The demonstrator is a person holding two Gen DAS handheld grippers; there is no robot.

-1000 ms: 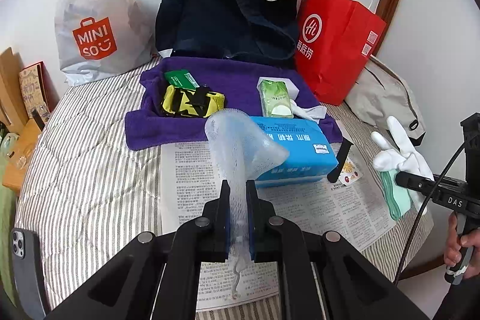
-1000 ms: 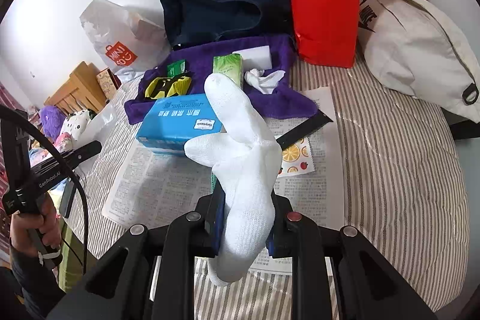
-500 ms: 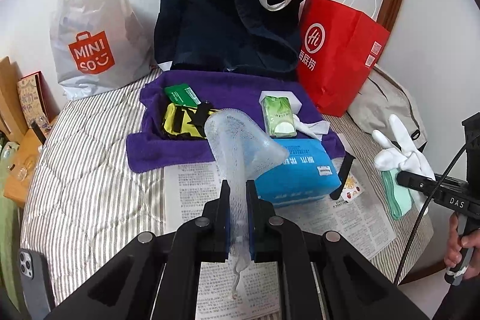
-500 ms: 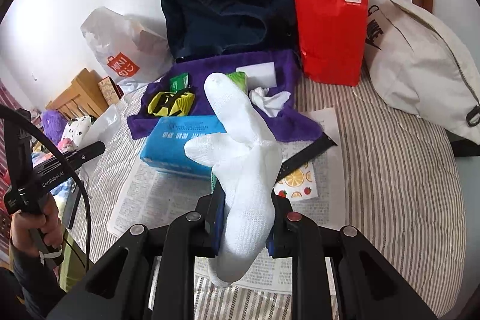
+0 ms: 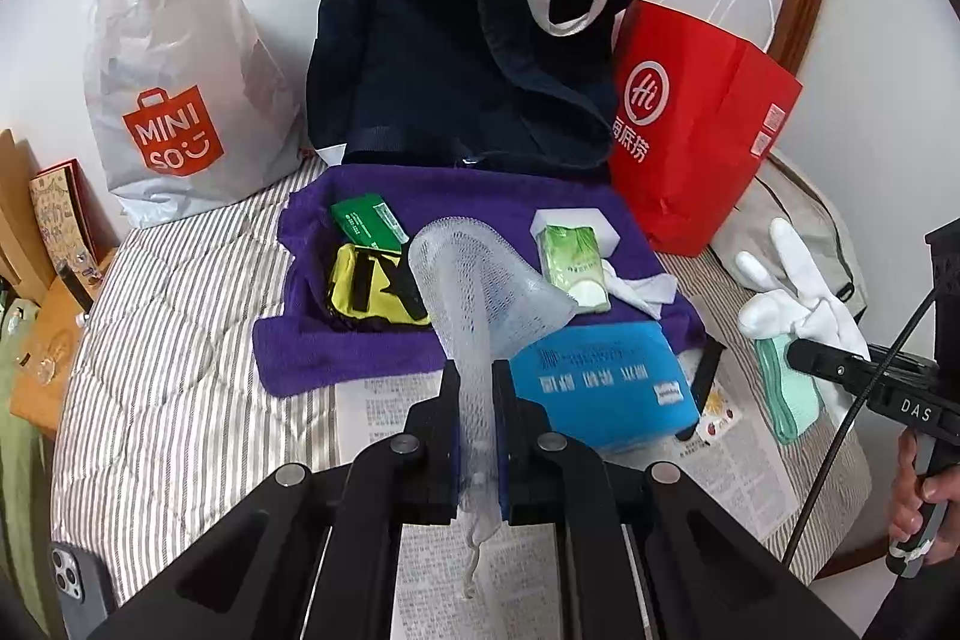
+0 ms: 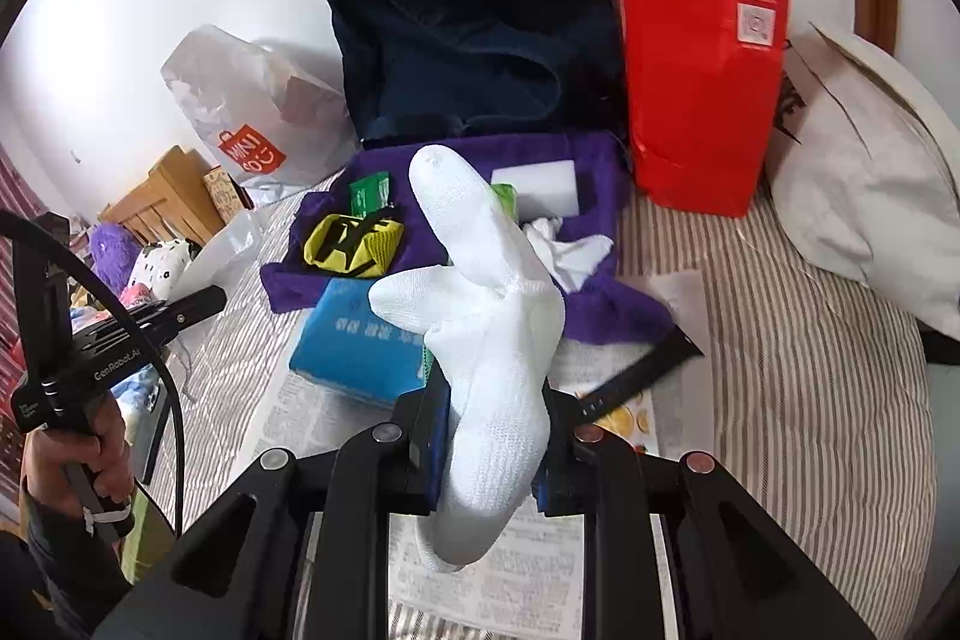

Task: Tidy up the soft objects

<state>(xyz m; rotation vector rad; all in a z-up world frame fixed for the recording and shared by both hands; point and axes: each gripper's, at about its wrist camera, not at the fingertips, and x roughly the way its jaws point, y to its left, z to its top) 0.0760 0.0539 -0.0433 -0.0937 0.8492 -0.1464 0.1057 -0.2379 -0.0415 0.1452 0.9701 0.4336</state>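
**Soft items held above the striped bed**

Mesh sleeve [image 5: 480, 292], pale and net-like, is pinched between the pads of the left gripper [image 5: 477, 430] and stands up from them, with a thin tail hanging below. White sock [image 6: 486, 340] is clamped in the right gripper [image 6: 492, 436], its toe pointing up and away. Under both grippers lies a newspaper [image 5: 372, 418] on the striped bedcover [image 5: 168, 340]. On the paper, just beyond, sits a blue tissue pack [image 5: 600, 382]. Behind it a purple towel [image 5: 336, 352] carries a yellow and black pouch [image 5: 372, 292], a green packet [image 5: 366, 220], a green tissue packet [image 5: 573, 262] and a crumpled white cloth [image 6: 570, 250]. Farthest, against the wall, stand a Miniso bag [image 5: 174, 88], a navy tote bag [image 5: 456, 58] and a red paper bag [image 5: 690, 124].
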